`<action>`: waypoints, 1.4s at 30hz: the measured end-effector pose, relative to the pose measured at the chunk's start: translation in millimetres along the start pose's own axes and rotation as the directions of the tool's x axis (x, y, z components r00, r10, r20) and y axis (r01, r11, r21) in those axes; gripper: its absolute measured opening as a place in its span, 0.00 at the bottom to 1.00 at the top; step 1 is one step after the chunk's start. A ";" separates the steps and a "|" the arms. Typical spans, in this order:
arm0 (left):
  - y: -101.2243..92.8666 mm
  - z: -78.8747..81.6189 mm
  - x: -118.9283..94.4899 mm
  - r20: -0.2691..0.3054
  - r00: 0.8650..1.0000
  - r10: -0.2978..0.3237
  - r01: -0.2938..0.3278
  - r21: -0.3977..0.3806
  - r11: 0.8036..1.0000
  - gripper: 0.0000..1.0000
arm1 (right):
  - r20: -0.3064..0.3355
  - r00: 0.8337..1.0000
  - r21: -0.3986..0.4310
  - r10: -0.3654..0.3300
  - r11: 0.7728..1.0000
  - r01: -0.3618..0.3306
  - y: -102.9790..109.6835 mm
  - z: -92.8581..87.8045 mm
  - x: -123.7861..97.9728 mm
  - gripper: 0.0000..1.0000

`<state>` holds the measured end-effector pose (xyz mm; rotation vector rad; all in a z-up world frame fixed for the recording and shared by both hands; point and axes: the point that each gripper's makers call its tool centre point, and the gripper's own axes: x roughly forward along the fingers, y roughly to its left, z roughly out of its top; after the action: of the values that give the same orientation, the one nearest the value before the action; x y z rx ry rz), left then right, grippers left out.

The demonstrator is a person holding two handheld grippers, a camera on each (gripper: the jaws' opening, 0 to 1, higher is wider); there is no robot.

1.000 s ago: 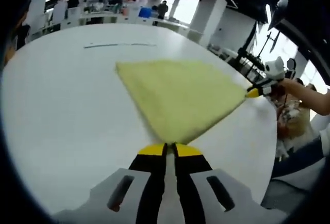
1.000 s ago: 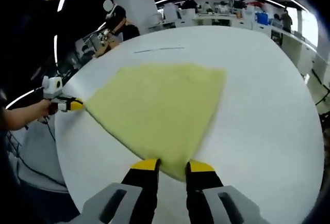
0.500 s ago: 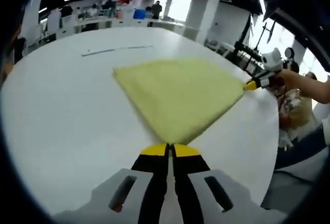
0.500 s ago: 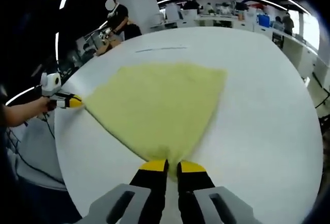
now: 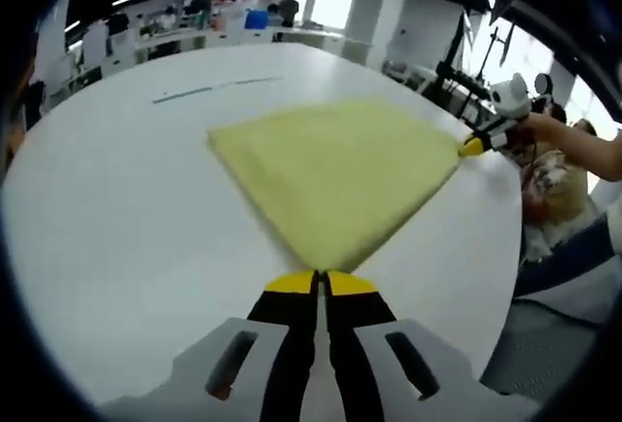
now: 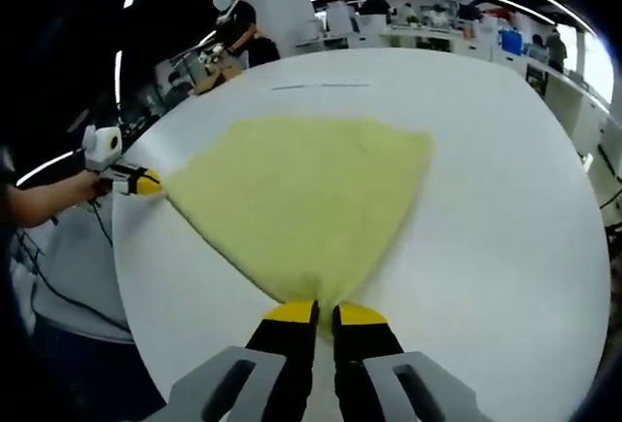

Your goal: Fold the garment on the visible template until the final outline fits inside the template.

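A pale yellow garment [image 5: 340, 174] lies flat on the white table [image 5: 117, 228], folded into a broad wedge. In the left gripper view my left gripper [image 5: 321, 281] is shut on the garment's near corner. At the cloth's right corner the right gripper [image 5: 474, 146] shows, held by a hand. In the right gripper view the same garment [image 6: 301, 198] spreads ahead, and my right gripper [image 6: 324, 313] is shut on its near corner. The left gripper [image 6: 141, 185] holds the cloth's left corner there. A thin dark line [image 5: 219, 87] marks the table beyond the cloth.
The table's curved edge [image 6: 146, 344] runs close to both held corners. A person's arm [image 5: 583, 155] reaches in at the right. Desks, equipment and people [image 6: 233, 33] stand far behind the table. Bare white tabletop [image 6: 505, 208] surrounds the cloth.
My right gripper's jaws, apart one second ago, have shut on the garment's near corner. The left gripper has stayed shut on its corner. Both views have shifted slightly.
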<state>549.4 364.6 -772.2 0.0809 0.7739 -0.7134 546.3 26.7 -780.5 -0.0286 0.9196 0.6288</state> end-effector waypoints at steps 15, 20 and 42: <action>-6.2 -16.2 -10.6 -0.027 0.999 0.022 -0.022 0.010 1.000 0.00 | -0.035 0.999 -0.037 0.019 0.999 -0.020 14.4 -15.6 -4.5 0.01; -8.1 -18.4 -11.6 -0.026 0.999 0.026 -0.026 0.024 0.999 0.00 | -0.047 0.999 -0.046 0.015 0.999 -0.018 15.6 -18.6 -5.4 0.02; -14.5 -8.2 -16.1 0.055 0.998 0.018 -0.016 -0.022 1.000 0.21 | 0.003 1.000 -0.076 0.002 0.997 -0.002 21.5 -11.6 -13.9 0.31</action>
<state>527.5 365.1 -764.8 0.0485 0.7272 -0.6886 520.5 34.2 -772.2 -0.0947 0.8924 0.6650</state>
